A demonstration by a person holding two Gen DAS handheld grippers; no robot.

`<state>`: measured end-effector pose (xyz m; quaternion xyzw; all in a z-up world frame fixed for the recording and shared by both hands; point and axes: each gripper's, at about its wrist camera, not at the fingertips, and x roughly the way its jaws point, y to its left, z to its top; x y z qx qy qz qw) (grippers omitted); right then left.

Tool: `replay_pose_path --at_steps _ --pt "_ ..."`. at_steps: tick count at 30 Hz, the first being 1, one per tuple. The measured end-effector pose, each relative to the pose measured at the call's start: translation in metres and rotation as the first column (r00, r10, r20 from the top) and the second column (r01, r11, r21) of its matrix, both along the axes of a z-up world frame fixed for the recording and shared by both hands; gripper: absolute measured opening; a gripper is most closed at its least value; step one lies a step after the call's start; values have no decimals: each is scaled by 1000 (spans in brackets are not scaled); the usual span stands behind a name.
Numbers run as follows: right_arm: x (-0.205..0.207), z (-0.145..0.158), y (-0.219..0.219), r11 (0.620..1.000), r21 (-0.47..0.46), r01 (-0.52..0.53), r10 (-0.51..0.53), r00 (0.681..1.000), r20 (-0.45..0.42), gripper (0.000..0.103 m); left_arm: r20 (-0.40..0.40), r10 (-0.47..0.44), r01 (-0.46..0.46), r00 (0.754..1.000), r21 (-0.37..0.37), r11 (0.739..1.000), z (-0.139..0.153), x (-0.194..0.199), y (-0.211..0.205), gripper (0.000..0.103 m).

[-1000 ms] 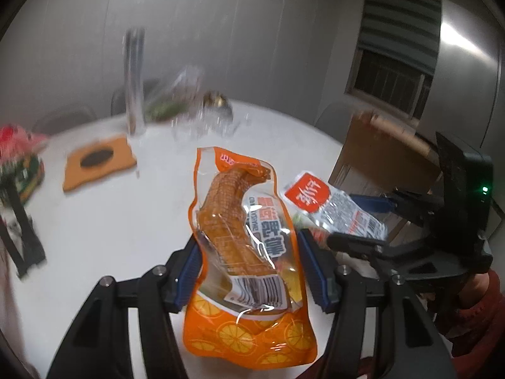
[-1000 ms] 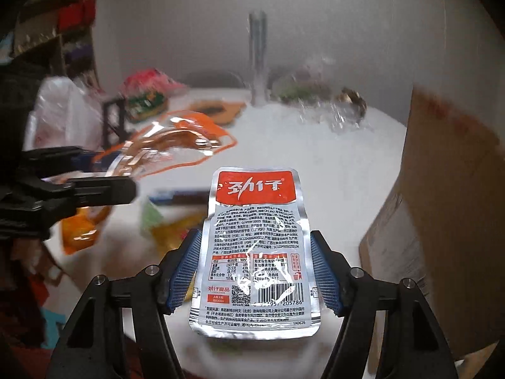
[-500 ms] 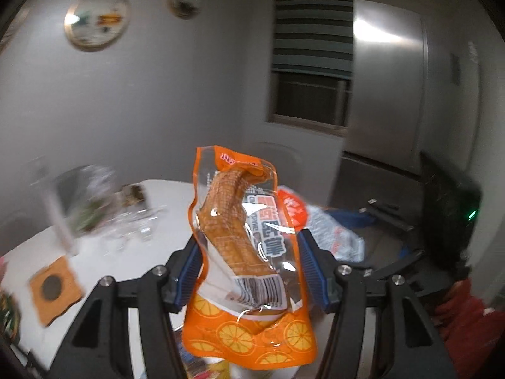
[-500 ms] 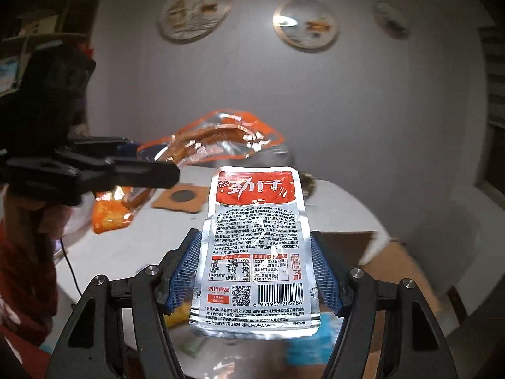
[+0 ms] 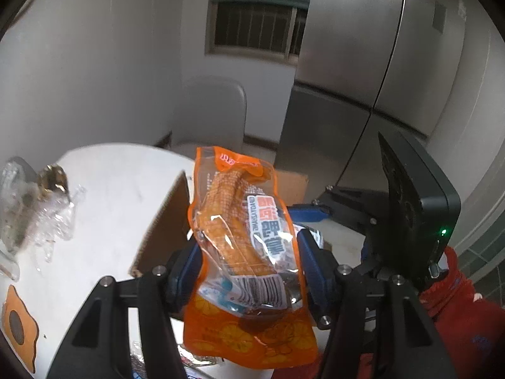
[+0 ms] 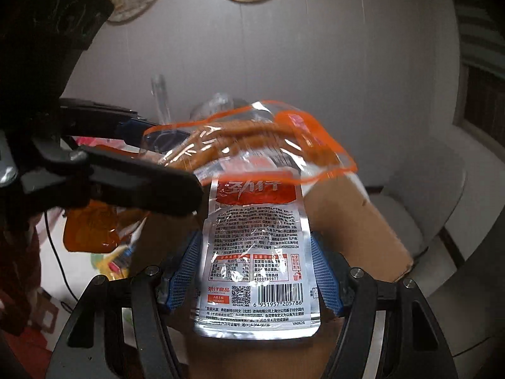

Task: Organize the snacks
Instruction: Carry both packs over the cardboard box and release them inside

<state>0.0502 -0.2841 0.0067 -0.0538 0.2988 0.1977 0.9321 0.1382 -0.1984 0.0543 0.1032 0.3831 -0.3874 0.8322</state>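
My left gripper [image 5: 247, 268] is shut on an orange snack packet [image 5: 243, 230] with a clear window. It holds the packet in the air over a brown cardboard box [image 5: 164, 221] at the table's edge. My right gripper [image 6: 255, 271] is shut on a silver snack packet with a red label [image 6: 257, 246]. The orange packet [image 6: 252, 148] and the left gripper's fingers [image 6: 132, 186] cross just above the silver packet in the right wrist view. The box [image 6: 353, 221] lies below and behind both packets. The right gripper's body [image 5: 407, 221] is close on the right in the left wrist view.
The white round table [image 5: 120, 189] carries crumpled clear plastic [image 5: 47, 218] and an orange coaster [image 5: 17, 325]. More snacks [image 6: 116, 259] lie on it to the left. A grey chair [image 5: 214, 113] and a steel fridge [image 5: 378, 63] stand behind.
Both grippers have swung to the right with their packets, from over the table to over the cardboard box. The two packets now overlap closely.
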Motion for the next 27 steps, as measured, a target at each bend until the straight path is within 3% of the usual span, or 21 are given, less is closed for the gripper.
replay_pose_path --at_steps 10,15,20,23,27 --pt "30 -34 2 999 -45 -28 22 992 -123 65 -130 -2 23 991 164 986 -37 30 -21 57" --pt "42 -41 5 998 -60 -26 16 988 -151 66 -151 0 33 989 216 976 -46 40 -27 60" --pt "64 -41 17 995 -94 -33 17 985 -173 66 -146 14 31 989 302 953 -55 45 -37 72" --pt "58 -40 21 991 -129 -32 10 986 -168 83 -145 9 36 989 306 951 -54 43 -33 74" --pt "49 -39 15 988 -156 -4 -18 990 -141 84 -138 13 27 990 281 959 -49 40 -27 78"
